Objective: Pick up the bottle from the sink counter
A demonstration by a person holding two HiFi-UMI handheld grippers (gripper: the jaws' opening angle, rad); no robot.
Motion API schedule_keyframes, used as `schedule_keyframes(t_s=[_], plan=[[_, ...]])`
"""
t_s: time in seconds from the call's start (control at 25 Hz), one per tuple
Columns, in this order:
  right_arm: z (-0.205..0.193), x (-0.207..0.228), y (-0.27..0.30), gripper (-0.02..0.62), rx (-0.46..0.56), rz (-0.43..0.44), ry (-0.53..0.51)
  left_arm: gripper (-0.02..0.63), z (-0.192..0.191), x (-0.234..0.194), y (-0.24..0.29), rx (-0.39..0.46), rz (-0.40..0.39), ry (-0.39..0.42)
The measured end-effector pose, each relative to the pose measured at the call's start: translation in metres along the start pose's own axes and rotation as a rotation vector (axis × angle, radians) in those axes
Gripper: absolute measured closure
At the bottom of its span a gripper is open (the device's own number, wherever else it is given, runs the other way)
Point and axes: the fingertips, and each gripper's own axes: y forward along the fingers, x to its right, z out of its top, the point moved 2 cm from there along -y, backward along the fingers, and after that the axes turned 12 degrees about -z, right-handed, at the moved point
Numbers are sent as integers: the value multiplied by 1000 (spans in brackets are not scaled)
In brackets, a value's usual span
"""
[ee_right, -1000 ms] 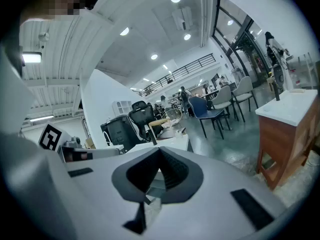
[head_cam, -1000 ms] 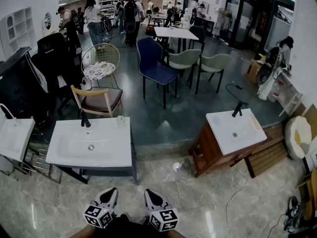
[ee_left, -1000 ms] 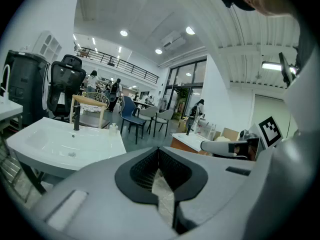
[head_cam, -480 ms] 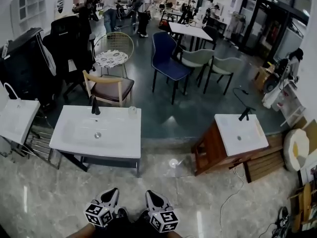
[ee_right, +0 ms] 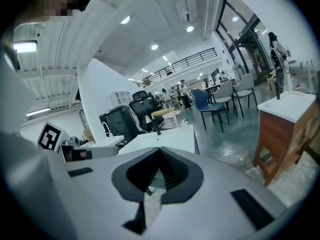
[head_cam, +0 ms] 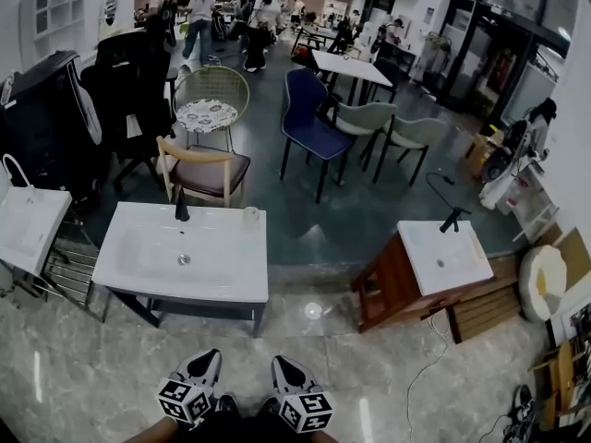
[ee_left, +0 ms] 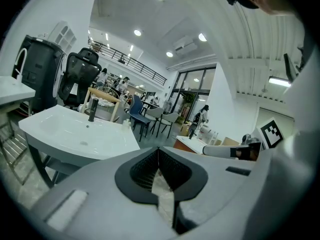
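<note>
A small clear bottle stands at the back right corner of the white sink counter, right of the black faucet. Both grippers are held low in front of me, well short of the counter. My left gripper has its jaws together with nothing in them, and so does my right gripper. In the left gripper view the bottle shows small beyond the shut left gripper. The right gripper view shows the bottle past the shut right gripper.
A second sink on a wooden cabinet stands to the right, with a cable on the marble floor beside it. A third sink is at the far left. A wooden chair stands behind the counter. People stand far back.
The view has shifted: the sink counter and cabinet sink sit slightly further right and lower in the picture. Both grippers stay shut at the bottom edge.
</note>
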Motion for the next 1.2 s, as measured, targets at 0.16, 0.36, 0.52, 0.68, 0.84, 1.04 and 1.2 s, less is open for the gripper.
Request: schedule_keyframes(t_s=[0.16, 0.36, 0.52, 0.68, 0.84, 1.04, 1.2], plan=[[-8, -5, 1, 588, -20, -49, -3, 604, -5, -3, 5, -49, -44, -4], [-25, -8, 0, 588, -72, -102, 14, 604, -18, -13, 9, -108, -71, -22], [-26, -6, 10, 588, -83, -120, 14, 604, -19, -27, 9, -108, -65, -42], [-25, -3, 37, 588, -95, -93, 0, 604, -14, -49, 18, -101, -28, -36], [-7, 10, 67, 588, -78, -61, 10, 604, 0, -65, 27, -81, 37, -32], [21, 23, 105, 588, -52, 33, 25, 604, 24, -70, 51, -63, 101, -13], [42, 41, 127, 588, -39, 83, 35, 604, 41, -71, 80, -61, 142, 14]])
